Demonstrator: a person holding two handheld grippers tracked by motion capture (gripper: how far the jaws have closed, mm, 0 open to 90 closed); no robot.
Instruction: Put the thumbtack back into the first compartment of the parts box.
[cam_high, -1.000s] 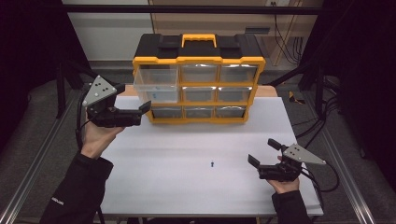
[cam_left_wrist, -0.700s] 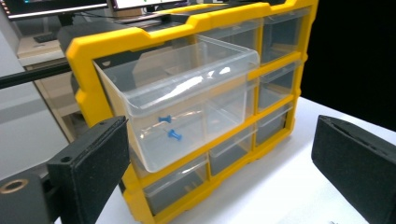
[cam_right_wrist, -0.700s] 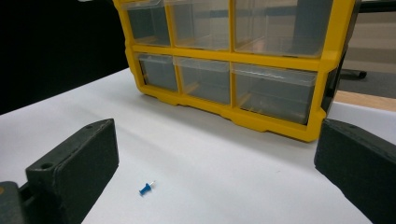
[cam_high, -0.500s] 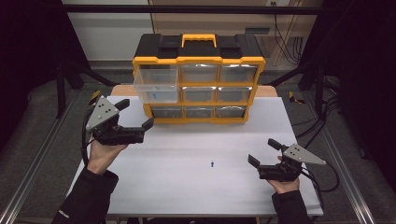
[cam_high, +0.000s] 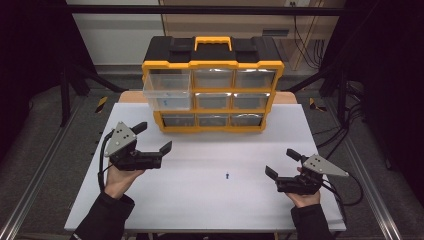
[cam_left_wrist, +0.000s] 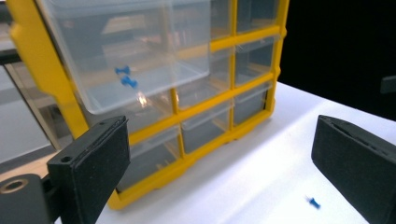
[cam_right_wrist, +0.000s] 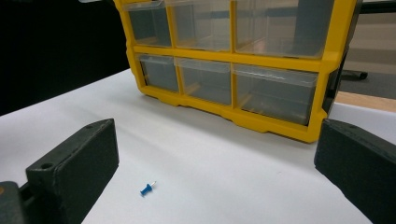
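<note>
I see one blue pin (cam_high: 227, 175) lying on the white table (cam_high: 210, 210), between my grippers and clear of both. My left gripper (cam_high: 152, 142) and right gripper (cam_high: 282, 162) gape wide, empty. Behind stands the yellow cabinet (cam_high: 212, 65), its top-left drawer (cam_high: 167, 92) pulled out; my left gripper view shows two pins (cam_left_wrist: 125, 77) inside.
</note>
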